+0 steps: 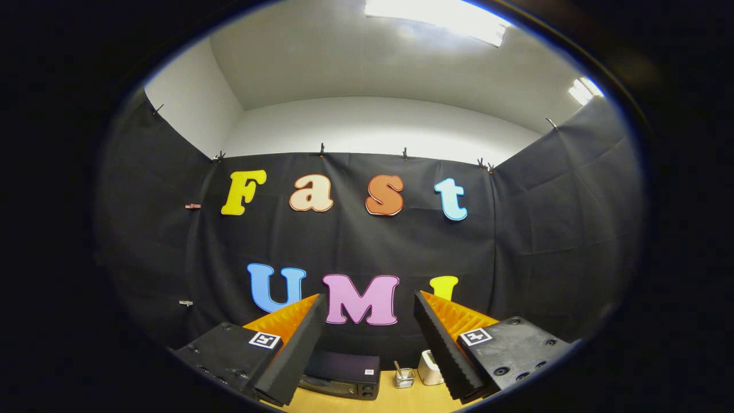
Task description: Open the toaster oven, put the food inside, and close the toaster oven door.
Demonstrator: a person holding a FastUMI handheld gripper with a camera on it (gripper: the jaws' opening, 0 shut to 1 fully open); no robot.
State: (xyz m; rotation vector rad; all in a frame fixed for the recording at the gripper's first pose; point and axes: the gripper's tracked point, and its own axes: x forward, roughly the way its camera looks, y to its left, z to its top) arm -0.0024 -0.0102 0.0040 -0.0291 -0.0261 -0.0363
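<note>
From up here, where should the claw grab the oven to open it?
Go for the top edge of the oven door, coming down at its front. The dark front faces the open claw, but the handle is too small to make out. The oven sits low between the fingers, beside a jar.

the dark, boxy toaster oven [344,376] with a glass-fronted door and knobs down its right side sits upright on the light wooden tabletop, door closed as far as one can tell, low between the spread fingers, at about seven o'clock from the mid-gap.
</note>
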